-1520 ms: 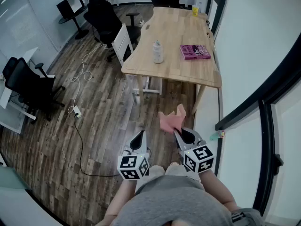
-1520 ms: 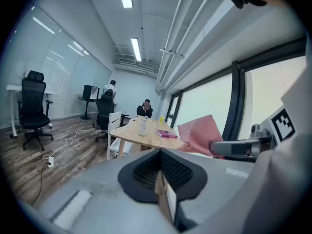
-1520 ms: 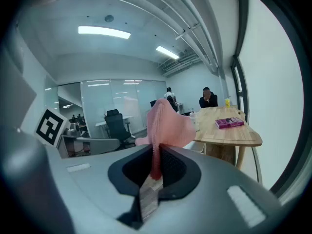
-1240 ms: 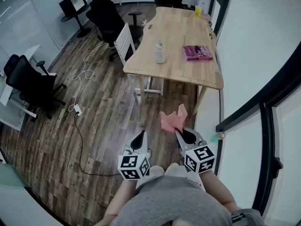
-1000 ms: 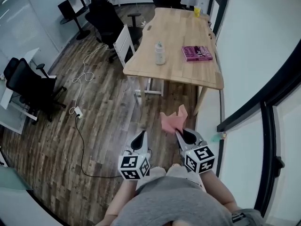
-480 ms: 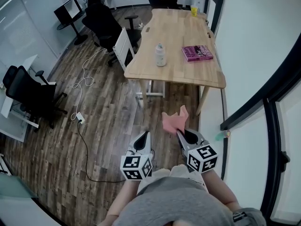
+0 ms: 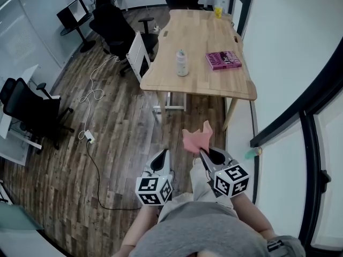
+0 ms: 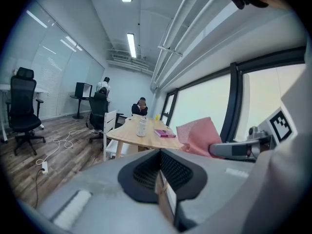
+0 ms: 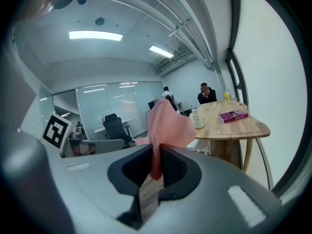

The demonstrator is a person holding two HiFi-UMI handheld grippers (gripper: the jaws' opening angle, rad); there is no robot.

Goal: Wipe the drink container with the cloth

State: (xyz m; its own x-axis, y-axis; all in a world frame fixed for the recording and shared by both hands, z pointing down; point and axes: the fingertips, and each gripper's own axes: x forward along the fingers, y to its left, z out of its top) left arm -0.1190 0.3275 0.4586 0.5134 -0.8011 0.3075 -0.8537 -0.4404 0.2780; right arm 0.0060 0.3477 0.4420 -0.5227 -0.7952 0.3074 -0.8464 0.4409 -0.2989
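- Compared with the earlier frames, the wooden table point(image 7: 198, 33) sits slightly differently in the head view and one of the person's legs now shows beneath the grippers, which suggests a walk toward the table. Both grippers keep their place at the lower middle of the frame.
- The right gripper point(image 7: 203, 152) has its jaws pressed together on the lower edge of the pink cloth point(image 7: 195, 138), which stands up limply above them.
- The left gripper point(image 7: 160, 156) has its jaws closed against each other with nothing between them.
- The drink container point(image 7: 182, 63), a pale bottle with a cap, stands upright on the table in the upper middle of the head view, well apart from both grippers. A pink book point(image 7: 223, 60) lies to its right.
- The cloth looks soft, thin and light. Pinched by one edge it will flop, so it probably needs to be pressed flat against the bottle.
- The bottle looks like light plastic, smooth and easy to tip or slide on the wood. The empty left gripper could best steady it around the body, below the cap, while the cloth rubs its side.
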